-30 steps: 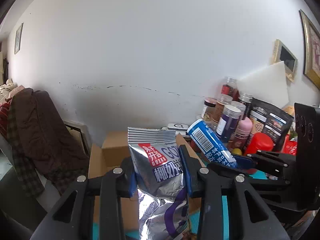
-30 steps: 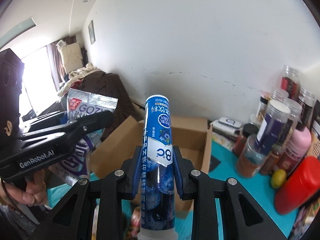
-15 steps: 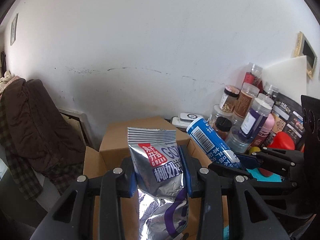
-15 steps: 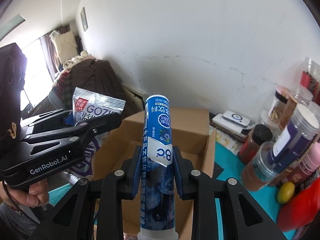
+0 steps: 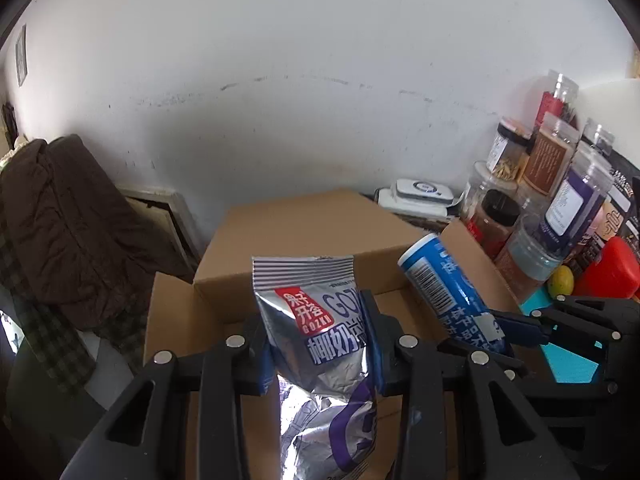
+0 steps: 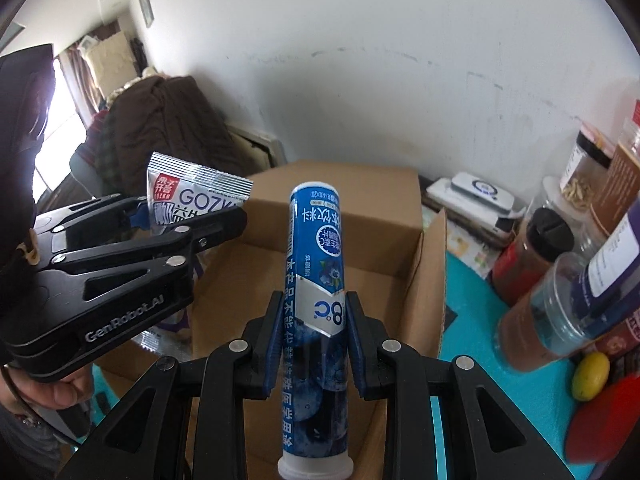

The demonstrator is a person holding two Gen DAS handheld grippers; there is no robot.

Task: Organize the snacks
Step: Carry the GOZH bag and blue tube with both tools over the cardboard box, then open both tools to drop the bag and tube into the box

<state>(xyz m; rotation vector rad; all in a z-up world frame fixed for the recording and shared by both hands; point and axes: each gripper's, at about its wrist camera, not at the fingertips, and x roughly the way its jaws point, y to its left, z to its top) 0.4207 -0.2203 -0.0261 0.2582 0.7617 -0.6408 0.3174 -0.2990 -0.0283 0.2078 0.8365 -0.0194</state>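
Note:
My left gripper (image 5: pixel 316 336) is shut on a silver snack bag (image 5: pixel 320 320) with a red label and blue print; the bag hangs crumpled below the jaws. My right gripper (image 6: pixel 316 320) is shut on a blue tube (image 6: pixel 316 280) with a white cap end toward the camera. Both are held over an open cardboard box (image 5: pixel 304 232), whose brown floor (image 6: pixel 320 272) lies below the tube. In the left wrist view the tube (image 5: pixel 444 288) and right gripper (image 5: pixel 516 328) sit at the right; in the right wrist view the bag (image 6: pixel 192 196) and left gripper (image 6: pixel 160 224) are at the left.
Several jars and bottles (image 5: pixel 552 208) crowd the teal table (image 6: pixel 472 320) right of the box, with a red container (image 5: pixel 608 272), a small yellow fruit (image 6: pixel 592 372) and a white device (image 6: pixel 480 192). Brown clothing (image 5: pixel 60 220) is heaped at left. A hand (image 6: pixel 48 388) holds the left gripper.
Both grippers have moved forward and down toward the box, which now fills more of each view. Each keeps its hold on the same item.

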